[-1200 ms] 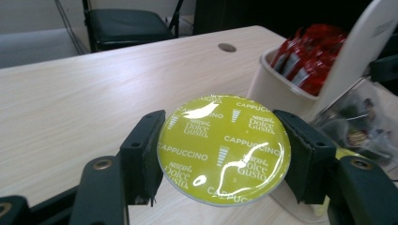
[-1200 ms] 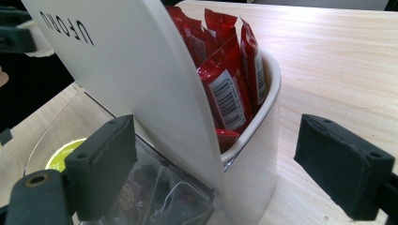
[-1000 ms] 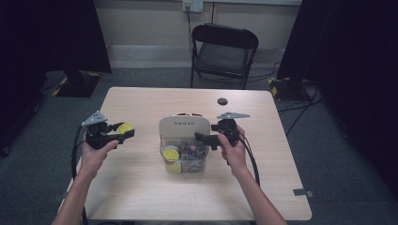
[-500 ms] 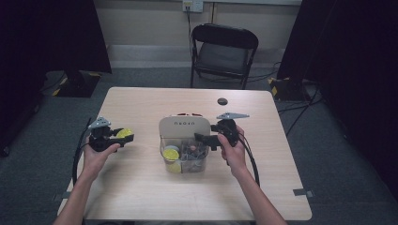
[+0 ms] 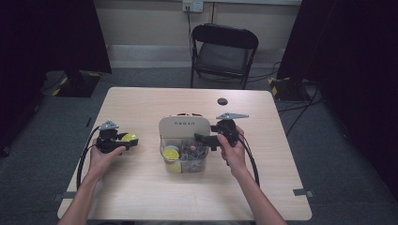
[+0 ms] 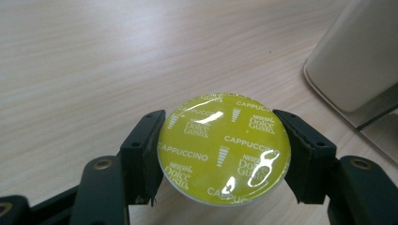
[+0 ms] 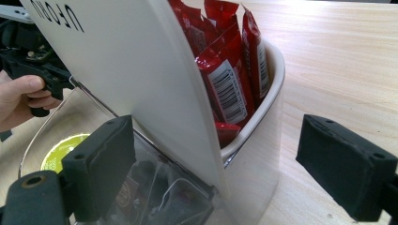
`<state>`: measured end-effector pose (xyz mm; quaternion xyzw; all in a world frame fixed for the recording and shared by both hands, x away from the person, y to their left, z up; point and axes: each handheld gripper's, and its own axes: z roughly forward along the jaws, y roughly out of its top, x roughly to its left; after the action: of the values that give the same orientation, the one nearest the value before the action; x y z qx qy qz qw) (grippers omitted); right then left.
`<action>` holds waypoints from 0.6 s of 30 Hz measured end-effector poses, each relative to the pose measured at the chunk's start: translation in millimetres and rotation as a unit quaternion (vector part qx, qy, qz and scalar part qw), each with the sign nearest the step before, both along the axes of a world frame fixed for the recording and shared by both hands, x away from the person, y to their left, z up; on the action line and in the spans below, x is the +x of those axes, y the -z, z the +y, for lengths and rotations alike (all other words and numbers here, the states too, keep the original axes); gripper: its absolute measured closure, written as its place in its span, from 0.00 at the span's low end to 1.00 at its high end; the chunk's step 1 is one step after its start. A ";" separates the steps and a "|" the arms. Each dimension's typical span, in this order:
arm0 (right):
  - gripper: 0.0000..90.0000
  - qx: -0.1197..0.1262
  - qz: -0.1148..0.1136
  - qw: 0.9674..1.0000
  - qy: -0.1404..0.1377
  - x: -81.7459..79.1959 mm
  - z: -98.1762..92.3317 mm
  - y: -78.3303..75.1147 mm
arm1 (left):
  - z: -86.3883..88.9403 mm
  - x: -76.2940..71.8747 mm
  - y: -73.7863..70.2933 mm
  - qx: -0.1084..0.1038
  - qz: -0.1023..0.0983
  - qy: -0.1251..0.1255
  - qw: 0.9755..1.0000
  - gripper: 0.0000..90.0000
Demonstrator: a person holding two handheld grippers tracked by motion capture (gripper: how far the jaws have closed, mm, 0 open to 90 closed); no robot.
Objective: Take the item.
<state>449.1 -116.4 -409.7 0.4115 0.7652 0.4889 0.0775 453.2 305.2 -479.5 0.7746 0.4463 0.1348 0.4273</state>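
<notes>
My left gripper (image 6: pixel 224 157) is shut on a yellow-green Dolce Gusto cappuccino capsule (image 6: pixel 224 147), foil lid up, low over the wooden table (image 5: pixel 141 187). In the high view that capsule (image 5: pixel 129 137) sits left of a white and clear organizer (image 5: pixel 184 126). My right gripper (image 5: pixel 202 139) is open at the organizer's right side, its jaws standing either side of the white back compartment's wall (image 7: pixel 253 140) without pressing it. Red packets (image 7: pixel 230 70) stand in that back compartment. Another yellow capsule (image 5: pixel 171 153) lies in the clear front compartment (image 5: pixel 185 159) among darker items.
A small black round object (image 5: pixel 222 101) lies on the table behind the organizer. A black folding chair (image 5: pixel 224 47) stands past the table's far edge. Cables trail from both grippers toward the near edge.
My left gripper has dropped toward the table and nearer the person, with the capsule still in it. The right gripper and the organizer have stayed put.
</notes>
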 end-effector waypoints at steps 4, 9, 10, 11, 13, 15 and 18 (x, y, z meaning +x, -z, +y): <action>0.13 -0.001 -0.001 1.000 0.001 -0.3 0.0 -0.3 | -0.5 1.7 6.0 0.008 0.010 0.003 1.000 0.42; 0.13 -0.001 -0.001 1.000 0.002 -0.7 0.3 -0.5 | -0.8 2.2 9.9 0.017 0.015 0.001 1.000 0.42; 0.13 -0.002 -0.001 1.000 0.002 -0.7 0.3 -0.5 | -1.1 2.4 10.5 0.018 0.015 0.002 1.000 0.42; 0.13 -0.002 -0.001 1.000 0.002 -0.7 0.3 -0.5 | -1.2 3.1 11.4 0.018 0.016 0.007 1.000 0.42; 0.13 -0.001 -0.001 1.000 0.001 -0.4 0.2 -0.4 | -2.8 3.5 12.6 0.019 0.018 0.007 1.000 0.42; 0.13 -0.001 -0.001 1.000 0.001 -0.5 0.3 -0.3 | -2.8 4.6 13.3 0.013 0.021 0.006 1.000 0.42; 0.13 -0.002 0.000 1.000 0.000 -0.2 1.1 0.5 | -2.3 5.4 13.8 0.008 0.022 0.004 1.000 0.42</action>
<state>448.9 -115.4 -410.2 0.4111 0.7661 0.4878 0.0780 458.5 303.0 -493.3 0.7826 0.4517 0.1193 0.4115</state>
